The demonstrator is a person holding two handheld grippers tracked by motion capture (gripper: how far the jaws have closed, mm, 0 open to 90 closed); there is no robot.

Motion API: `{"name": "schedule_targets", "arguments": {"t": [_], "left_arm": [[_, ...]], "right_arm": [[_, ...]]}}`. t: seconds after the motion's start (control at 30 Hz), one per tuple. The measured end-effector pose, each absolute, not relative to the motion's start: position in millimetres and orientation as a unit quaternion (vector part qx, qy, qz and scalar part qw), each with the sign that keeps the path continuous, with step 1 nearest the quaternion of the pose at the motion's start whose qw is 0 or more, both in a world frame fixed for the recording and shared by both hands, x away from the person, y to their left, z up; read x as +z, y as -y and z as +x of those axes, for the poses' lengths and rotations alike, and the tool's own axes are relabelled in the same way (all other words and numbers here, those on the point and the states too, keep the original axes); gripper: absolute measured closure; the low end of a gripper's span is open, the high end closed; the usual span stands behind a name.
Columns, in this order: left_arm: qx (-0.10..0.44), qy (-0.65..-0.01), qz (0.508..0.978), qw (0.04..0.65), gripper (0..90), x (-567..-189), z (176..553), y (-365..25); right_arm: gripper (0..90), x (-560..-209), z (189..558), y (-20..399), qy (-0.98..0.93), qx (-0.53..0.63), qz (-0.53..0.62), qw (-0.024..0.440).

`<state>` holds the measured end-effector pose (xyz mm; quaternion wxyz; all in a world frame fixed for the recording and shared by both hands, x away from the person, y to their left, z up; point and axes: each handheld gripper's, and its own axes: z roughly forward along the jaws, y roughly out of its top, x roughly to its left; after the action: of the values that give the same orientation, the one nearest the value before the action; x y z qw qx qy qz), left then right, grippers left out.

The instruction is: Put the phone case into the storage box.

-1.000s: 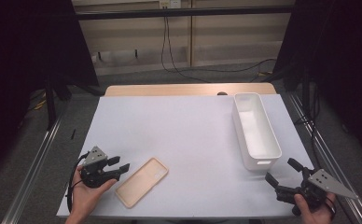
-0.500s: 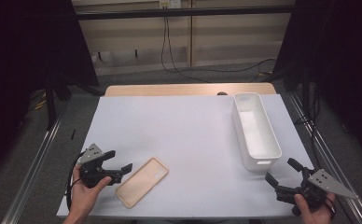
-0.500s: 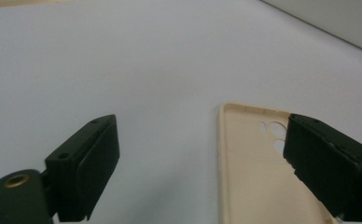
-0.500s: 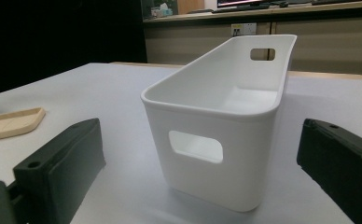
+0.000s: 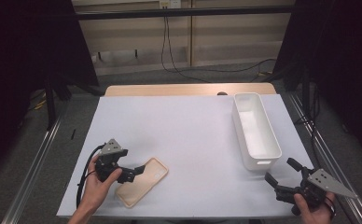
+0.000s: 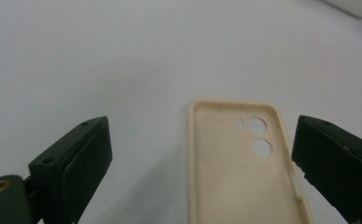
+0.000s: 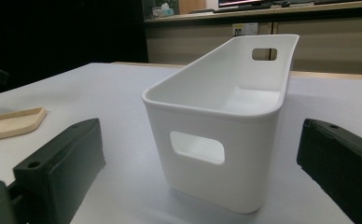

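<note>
Both grippers' jaws gape wide (left (image 5: 135, 173) flanking phone case (image 6: 244, 168)).

One phone case (image 5: 142, 181), one white bin (image 5: 256, 130)

Table (image 5: 193, 135): carries all items below.

Phone case (image 5: 142, 181): lies flat on the table, open side up, just ahead of the left gripper (image 5: 131, 173); in the left gripper view it sits between the fingers (image 6: 76, 163), nearer the one at that view's right, its camera-hole end pointing away from them.

Bin (image 5: 255, 129): stands on the table ahead of the right gripper (image 5: 281, 175), short end toward the fingers (image 7: 62, 161), apart from them.

Phone case and bin: well apart, case left, bin right.
</note>
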<state>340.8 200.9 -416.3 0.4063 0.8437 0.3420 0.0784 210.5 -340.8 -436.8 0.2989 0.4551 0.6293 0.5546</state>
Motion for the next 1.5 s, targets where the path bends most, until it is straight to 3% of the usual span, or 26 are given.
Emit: {"name": "schedule_targets", "arguments": {"t": [0.53, 0.63, 0.8, 1.07, 1.4, 1.5], "left_arm": [[0.06, -0.336, 0.881, 0.327, 8.4, -421.3, 352.8, -196.3], [0.044, -0.335, 0.887, 0.315, 16.5, -422.2, 353.6, -197.9], [0.048, -0.334, 0.896, 0.29, 19.8, -425.9, 353.8, -196.9], [0.036, -0.328, 0.905, 0.269, 36.0, -430.5, 354.5, -193.7], [0.036, -0.328, 0.908, 0.258, 47.6, -432.7, 352.3, -194.4], [0.03, -0.324, 0.908, 0.263, 56.9, -432.4, 350.3, -193.3]], "right_arm": [[0.4, -437.0, 211.2, 339.8, -0.629, 0.555, 0.455, 0.298], [0.4, -437.0, 211.3, 339.4, -0.63, 0.555, 0.454, 0.298], [0.4, -437.1, 211.4, 339.5, -0.63, 0.555, 0.454, 0.298], [0.4, -436.9, 210.7, 339.9, -0.631, 0.554, 0.453, 0.298], [0.4, -437.0, 210.8, 339.9, -0.631, 0.554, 0.453, 0.298], [0.4, -437.0, 210.8, 339.8, -0.63, 0.555, 0.454, 0.298]]}}
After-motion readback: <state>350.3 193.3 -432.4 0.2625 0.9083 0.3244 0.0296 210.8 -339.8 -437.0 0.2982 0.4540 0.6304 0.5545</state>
